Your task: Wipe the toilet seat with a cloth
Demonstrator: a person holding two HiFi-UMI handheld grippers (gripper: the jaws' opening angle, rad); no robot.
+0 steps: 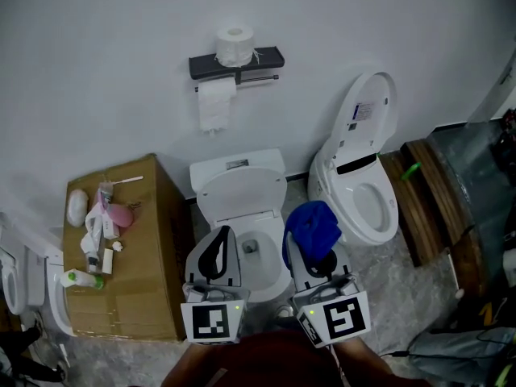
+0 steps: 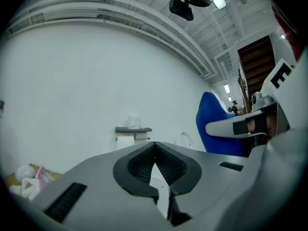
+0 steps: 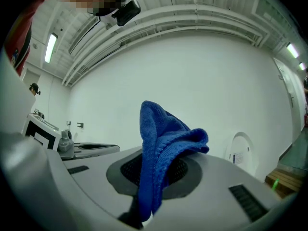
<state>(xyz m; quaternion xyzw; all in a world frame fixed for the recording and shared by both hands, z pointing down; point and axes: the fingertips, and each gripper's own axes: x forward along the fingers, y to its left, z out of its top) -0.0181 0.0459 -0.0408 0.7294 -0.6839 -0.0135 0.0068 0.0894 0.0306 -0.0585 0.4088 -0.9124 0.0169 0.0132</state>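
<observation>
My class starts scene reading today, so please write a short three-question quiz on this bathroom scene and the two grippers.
1. True or false: the left gripper is shut and empty.
2. What does the right gripper grip? A. a sponge B. a blue cloth C. a brush
3. Fill in: the upright toilet roll stands on a wall ____.
Key: 1 true; 2 B; 3 shelf.
</observation>
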